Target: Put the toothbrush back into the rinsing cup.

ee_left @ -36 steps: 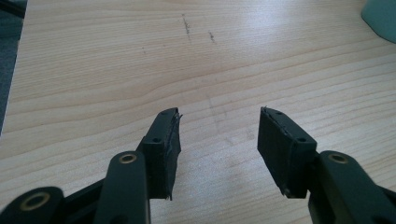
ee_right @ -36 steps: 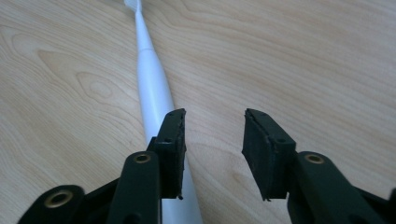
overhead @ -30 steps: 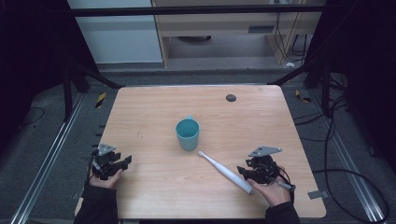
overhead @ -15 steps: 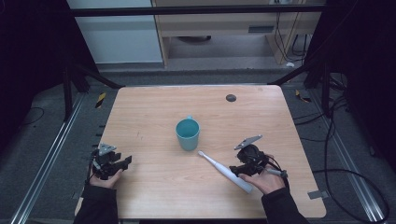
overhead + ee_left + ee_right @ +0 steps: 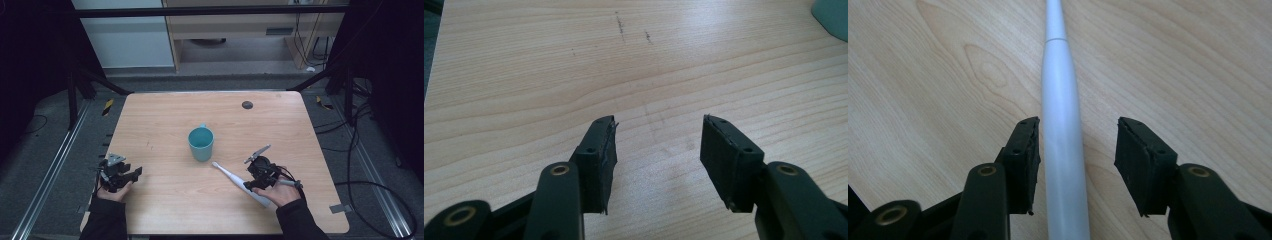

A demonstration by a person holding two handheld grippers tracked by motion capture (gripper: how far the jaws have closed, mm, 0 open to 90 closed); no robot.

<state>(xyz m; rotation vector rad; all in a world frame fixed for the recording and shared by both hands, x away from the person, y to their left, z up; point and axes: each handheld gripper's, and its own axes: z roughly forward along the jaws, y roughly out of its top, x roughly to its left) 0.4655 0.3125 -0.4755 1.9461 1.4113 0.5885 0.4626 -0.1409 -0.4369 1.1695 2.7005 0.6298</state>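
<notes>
Shifted leftward onto the slim white plastic electric toothbrush (image 5: pixel 1060 125) lying on the pale wooden worktop (image 5: pixel 165 125), the right hand-held gripper (image 5: pixel 1075 145) straddles its handle, jaws just narrowed yet gripping nothing, while the left hand-held gripper (image 5: pixel 656 150) rests wide open and empty.

Black grippers (image 5: pixel 118 176) with brass-ringed jaws, grey triangular top plates, dark sleeves (image 5: pixel 105 222).

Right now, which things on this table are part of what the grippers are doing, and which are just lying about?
In the job:
- white electric toothbrush, lying between the right gripper's open jaws, which have just been closing
- teal mug, beside its head

Lying about:
- dark round disc near the far edge
- left gripper, open over bare table
</notes>
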